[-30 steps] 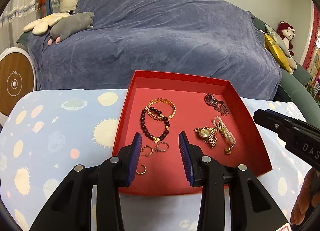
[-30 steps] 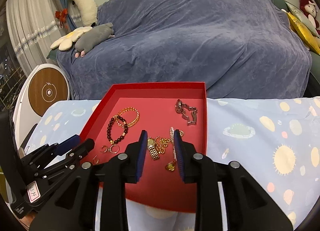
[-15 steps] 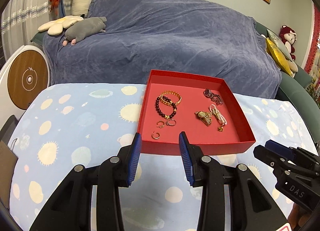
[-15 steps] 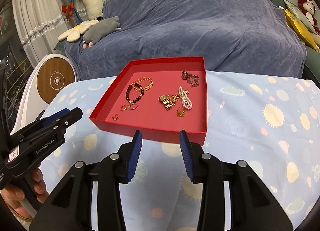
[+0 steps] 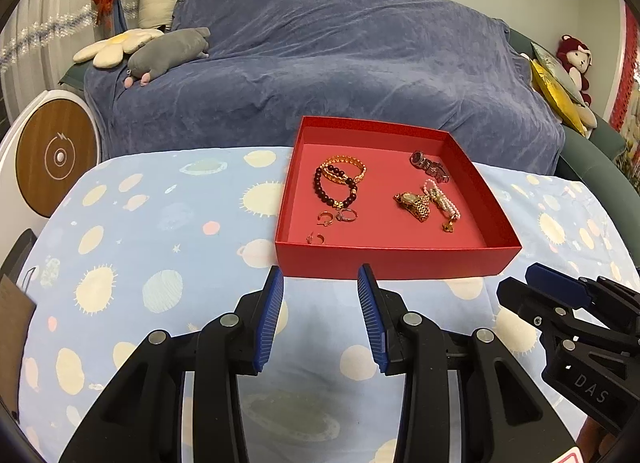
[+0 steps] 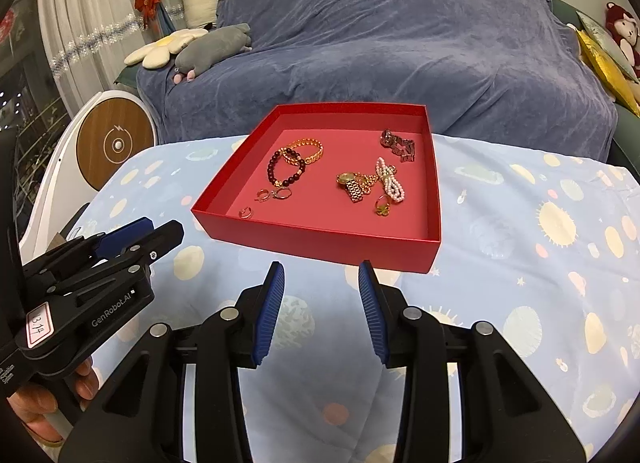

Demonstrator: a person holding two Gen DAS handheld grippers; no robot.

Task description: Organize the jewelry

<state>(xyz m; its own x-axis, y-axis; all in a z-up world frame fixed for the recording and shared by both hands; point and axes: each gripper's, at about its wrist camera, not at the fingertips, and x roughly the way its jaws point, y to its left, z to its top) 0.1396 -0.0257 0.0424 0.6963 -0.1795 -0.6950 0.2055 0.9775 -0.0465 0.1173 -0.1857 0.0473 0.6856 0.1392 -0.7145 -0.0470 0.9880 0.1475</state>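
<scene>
A shallow red tray (image 5: pixel 384 261) sat on a table under a pale blue cloth printed with suns and planets (image 5: pixel 160 231). All the jewelry lay inside it. On its left lay two bracelets, overlapping: one of dark red beads (image 5: pixel 334 191) and one gold chain (image 5: pixel 345 167). Nearer the front were three small rings or hoops (image 5: pixel 338 217); their exact kind was too small to tell. On the right were a gold watch (image 5: pixel 412 201), a silver watch (image 5: pixel 430 167), one pearl strand (image 5: pixel 440 199) and one small gold piece (image 5: pixel 448 227) at its end.

Both grippers hung above the cloth in front of the tray, well apart from the jewelry. The left gripper (image 5: pixel 320 319) held nothing, its jaws spread wide. The right gripper (image 6: pixel 320 311) was likewise spread and empty.

The sorting looked finished or nearly so. Any further pick would probably go best one piece at a time, closing on a bracelet's edge so that the overlapping one was not dragged along.

Behind the table stood a sofa under a blue throw (image 5: pixel 340 63).
</scene>
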